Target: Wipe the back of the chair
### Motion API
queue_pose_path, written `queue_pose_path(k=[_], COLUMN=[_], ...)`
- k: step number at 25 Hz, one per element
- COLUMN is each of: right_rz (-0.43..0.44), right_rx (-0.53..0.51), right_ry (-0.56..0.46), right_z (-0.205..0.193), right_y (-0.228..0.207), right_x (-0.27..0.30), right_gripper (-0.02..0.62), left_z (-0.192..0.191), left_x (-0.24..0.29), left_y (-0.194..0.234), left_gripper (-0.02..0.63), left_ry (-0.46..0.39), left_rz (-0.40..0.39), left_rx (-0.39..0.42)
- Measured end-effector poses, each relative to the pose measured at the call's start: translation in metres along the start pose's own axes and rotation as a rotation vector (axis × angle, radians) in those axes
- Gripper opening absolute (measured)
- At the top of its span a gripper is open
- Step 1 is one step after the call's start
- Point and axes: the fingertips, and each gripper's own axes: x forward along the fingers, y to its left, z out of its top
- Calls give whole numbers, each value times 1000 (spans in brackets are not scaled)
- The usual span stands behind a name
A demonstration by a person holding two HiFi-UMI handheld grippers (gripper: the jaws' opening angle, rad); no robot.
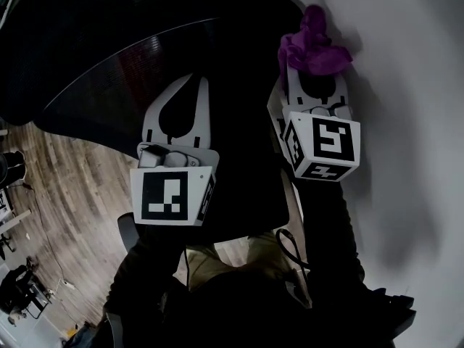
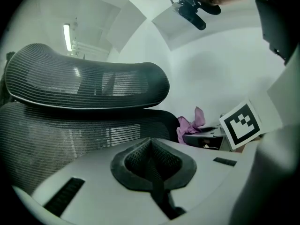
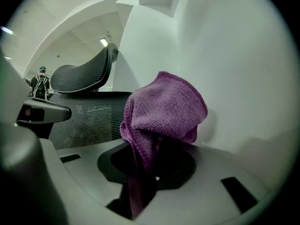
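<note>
Right gripper view: my right gripper (image 3: 152, 146) pinches cloth (image 3: 164, 104) near chair back (image 3: 89, 123); left gripper (image 2: 151, 144) closed, empty. Mesh could snag cloth free.

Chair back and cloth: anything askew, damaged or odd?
Nothing stands out. The mesh chair back and headrest look intact. The purple cloth is bunched and clamped in the right hand-held gripper, beside the chair. The left hand-held gripper is shut with nothing in it.
</note>
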Motion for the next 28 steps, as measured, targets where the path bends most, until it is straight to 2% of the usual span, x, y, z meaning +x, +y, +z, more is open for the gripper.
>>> queue_pose_path(k=[5, 10, 16, 20, 28], right_rz=[-10, 16, 43, 65, 98], right_rx=[1, -4, -8, -14, -25], right_ry=[-5, -2, 1, 0, 5], right_z=[0, 2, 5, 6, 13], right_y=[5, 28, 51, 67, 104], right_x=[-3, 5, 7, 6, 13], right_gripper=[91, 91, 91, 91, 91], left_z=[-2, -2, 1, 2, 6], left_x=[-9, -15, -29, -41, -61], left_y=[7, 21, 38, 46, 75], left_gripper=[9, 9, 9, 9, 9], left_ry=[-5, 11, -4, 1, -4], left_rz=[1, 22, 46, 73, 109], left_rx=[35, -19, 36, -13, -11])
